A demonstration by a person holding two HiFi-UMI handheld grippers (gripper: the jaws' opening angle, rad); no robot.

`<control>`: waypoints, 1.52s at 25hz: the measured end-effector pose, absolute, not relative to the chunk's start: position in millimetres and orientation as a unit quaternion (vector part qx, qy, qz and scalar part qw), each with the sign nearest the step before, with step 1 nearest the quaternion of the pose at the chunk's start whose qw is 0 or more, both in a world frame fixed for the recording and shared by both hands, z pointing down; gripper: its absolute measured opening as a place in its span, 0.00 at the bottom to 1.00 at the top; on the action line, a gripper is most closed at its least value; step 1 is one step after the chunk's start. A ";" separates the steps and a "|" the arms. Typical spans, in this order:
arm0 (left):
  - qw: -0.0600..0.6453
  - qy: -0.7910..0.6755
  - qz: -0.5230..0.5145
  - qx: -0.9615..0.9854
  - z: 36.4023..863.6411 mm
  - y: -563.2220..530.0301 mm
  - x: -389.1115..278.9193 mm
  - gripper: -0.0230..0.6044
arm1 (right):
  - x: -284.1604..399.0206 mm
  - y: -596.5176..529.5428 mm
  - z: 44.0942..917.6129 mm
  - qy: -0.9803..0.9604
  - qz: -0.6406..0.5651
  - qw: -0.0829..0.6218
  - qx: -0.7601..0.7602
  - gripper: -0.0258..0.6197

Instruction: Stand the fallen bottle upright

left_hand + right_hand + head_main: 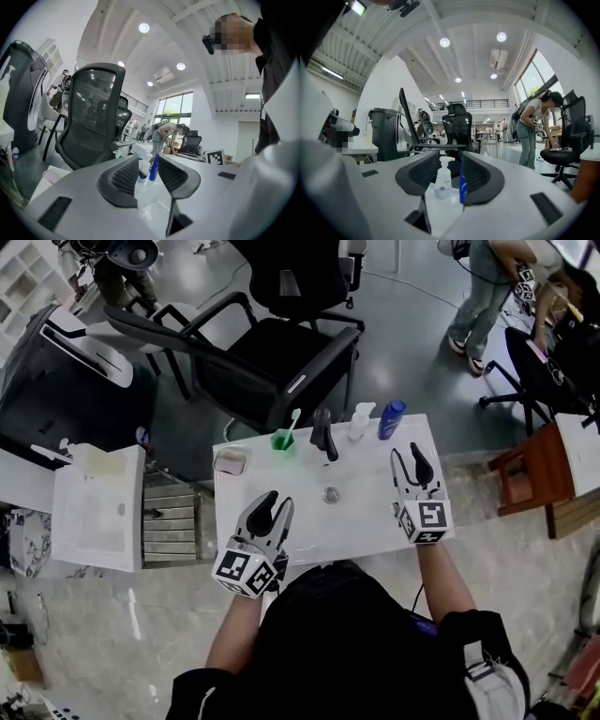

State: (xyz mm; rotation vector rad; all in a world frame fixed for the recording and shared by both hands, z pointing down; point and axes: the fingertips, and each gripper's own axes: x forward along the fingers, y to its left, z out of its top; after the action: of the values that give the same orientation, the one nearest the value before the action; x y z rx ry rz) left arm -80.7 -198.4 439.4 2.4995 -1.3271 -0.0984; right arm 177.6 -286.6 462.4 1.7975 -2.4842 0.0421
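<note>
Two empty grippers over a white table (366, 512), bottles standing.
Head view: left gripper (277, 502) and right gripper (408, 454) hover; blue bottle (391, 419) stands beside pump bottle (360, 421) at the far edge. Left gripper view: jaws narrowly apart, gripping nothing. Right gripper view: jaws apart, empty.

— Where does the head view sit?
— High above the white table (366, 512), looking steeply down. The left gripper (278, 500) and right gripper (410, 450) lie close below it.
— And the gripper views?
— Each rides low behind its own jaws, facing level across the tabletop toward the far edge.
— What do they share?
— All three catch the blue bottle (391, 419) (153, 168) (462, 183) there. The pump bottle (360, 421) (443, 181) is shared by head and right views, the black chair (272, 362) (93, 112) by head and left
</note>
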 end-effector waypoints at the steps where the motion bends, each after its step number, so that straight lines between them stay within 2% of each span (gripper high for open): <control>1: 0.151 -0.463 -0.034 0.873 438.2 -193.0 -82.4 0.24 | 175.2 -276.5 456.8 -0.808 0.009 0.031 0.589 0.32; 9: 0.136 -0.464 -0.040 0.874 439.0 -148.5 -98.9 0.14 | 146.7 -192.3 446.0 -0.813 0.022 0.018 0.582 0.23; 18: 0.135 -0.481 -0.054 0.865 431.9 -126.1 -110.2 0.13 | 156.4 -153.6 434.9 -0.813 0.036 0.014 0.582 0.16; 22: 0.126 -0.494 -0.054 0.859 428.4 -126.9 -108.3 0.13 | 167.8 -155.3 432.5 -0.818 0.045 0.005 0.574 0.09; 38: 0.114 -0.509 -0.071 0.850 419.7 -156.4 -66.6 0.13 | 180.2 -173.8 429.0 -0.851 0.053 -0.001 0.522 0.08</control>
State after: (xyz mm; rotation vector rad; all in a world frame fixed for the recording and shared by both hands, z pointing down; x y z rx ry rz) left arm -66.6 -156.4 419.7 2.4925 -1.4927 -0.2094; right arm 180.2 -173.8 429.0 1.6413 -2.6766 0.1661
